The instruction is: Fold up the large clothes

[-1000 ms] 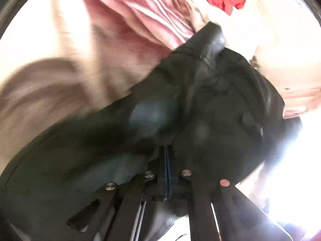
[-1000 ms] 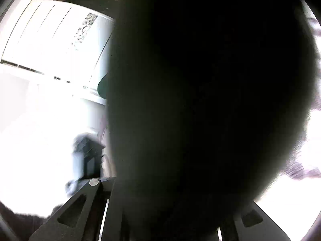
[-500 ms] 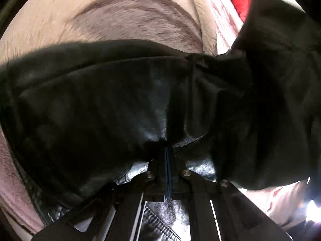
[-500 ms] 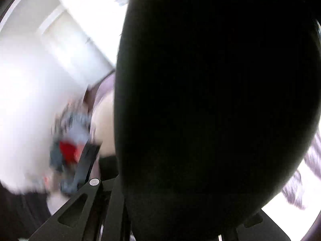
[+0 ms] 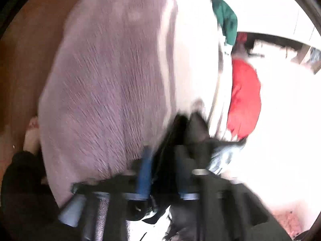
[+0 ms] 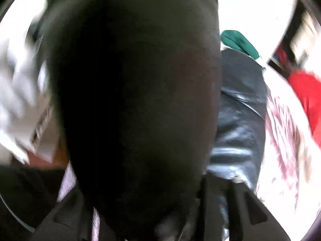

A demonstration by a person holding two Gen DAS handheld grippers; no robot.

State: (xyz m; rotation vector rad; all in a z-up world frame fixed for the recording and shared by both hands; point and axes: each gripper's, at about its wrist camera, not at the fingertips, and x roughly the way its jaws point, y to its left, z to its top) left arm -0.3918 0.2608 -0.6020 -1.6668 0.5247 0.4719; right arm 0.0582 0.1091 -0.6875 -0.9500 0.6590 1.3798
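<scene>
A black leather jacket (image 5: 192,132) lies bunched at the tips of my left gripper (image 5: 162,156). Its jaws are opening: the blue pads (image 5: 144,168) stand apart, with a loose dark fold between them that neither pad presses. In the right wrist view a black cloth (image 6: 130,100) hangs right against the lens and hides the fingertips of my right gripper (image 6: 156,217). That gripper's jaws are opening too, and I cannot see whether cloth is still pinched. The jacket's shiny leather (image 6: 240,116) shows to the right of the cloth.
A fuzzy mauve blanket (image 5: 110,90) covers the surface under the jacket. A red garment (image 5: 244,100) and a green one (image 5: 224,20) lie further back. Brown floor (image 5: 18,64) shows on the left. A patterned pink-and-white cover (image 6: 284,140) lies to the right of the jacket.
The left gripper swung fast across the blanket, rolled, and its jaws came apart off the jacket. The jacket, which filled its view, now shows only at the fingertips. The right view also swung round.
</scene>
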